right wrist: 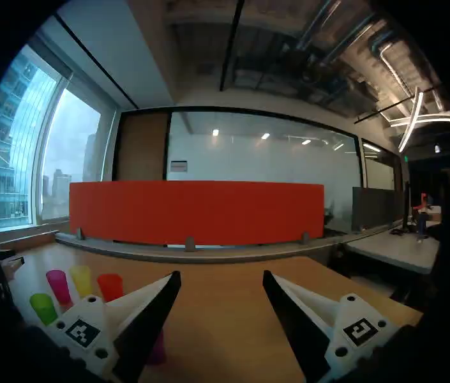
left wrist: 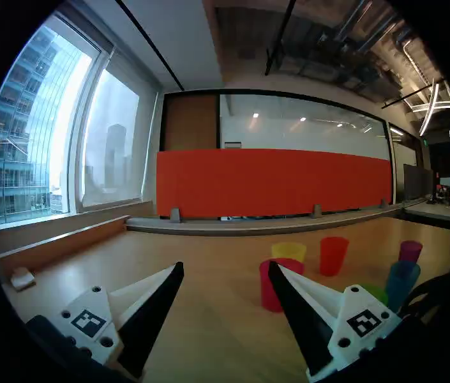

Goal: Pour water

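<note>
While both pairs gape wide and empty, the left tongs (left wrist: 225, 265) hang over the bench (left wrist: 218, 332), a red cup (left wrist: 268, 290) just behind their right-hand finger. Beyond and to the right of it stand a yellow cup (left wrist: 288, 250), an orange cup (left wrist: 333, 255), a purple cup (left wrist: 410, 250), a blue cup (left wrist: 403, 281) and a green cup (left wrist: 375, 292). The right tongs (right wrist: 220, 274) point across the bench, with cups off to their left.

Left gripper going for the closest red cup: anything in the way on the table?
Nothing visible. The left gripper is open, and the red cup stands just ahead, partly covered by one of the gripper's own fingers. Only bare table lies between. The yellow cup stands behind it.
</note>
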{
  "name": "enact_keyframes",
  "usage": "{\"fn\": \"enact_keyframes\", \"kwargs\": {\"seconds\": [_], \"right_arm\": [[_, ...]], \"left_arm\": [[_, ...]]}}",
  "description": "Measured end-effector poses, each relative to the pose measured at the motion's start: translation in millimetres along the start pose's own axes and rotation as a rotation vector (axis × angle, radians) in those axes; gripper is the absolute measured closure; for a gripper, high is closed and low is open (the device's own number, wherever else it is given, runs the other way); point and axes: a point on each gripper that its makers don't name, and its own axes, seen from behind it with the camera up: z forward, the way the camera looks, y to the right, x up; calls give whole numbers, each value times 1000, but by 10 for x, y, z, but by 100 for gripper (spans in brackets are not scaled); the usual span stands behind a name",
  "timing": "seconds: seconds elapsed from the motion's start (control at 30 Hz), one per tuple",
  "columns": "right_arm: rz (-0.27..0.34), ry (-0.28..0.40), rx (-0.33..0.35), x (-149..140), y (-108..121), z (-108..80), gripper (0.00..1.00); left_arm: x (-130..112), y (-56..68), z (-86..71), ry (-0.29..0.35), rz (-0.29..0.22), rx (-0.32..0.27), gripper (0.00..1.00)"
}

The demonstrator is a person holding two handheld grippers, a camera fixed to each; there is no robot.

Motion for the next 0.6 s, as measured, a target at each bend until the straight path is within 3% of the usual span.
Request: {"fn": "enact_keyframes", "kwargs": {"seconds": [0.6], "right_arm": [[-17,21,52,-91,-23,90,1]], "left_arm": [[7,-8,-11,0,1,0,1]]}}
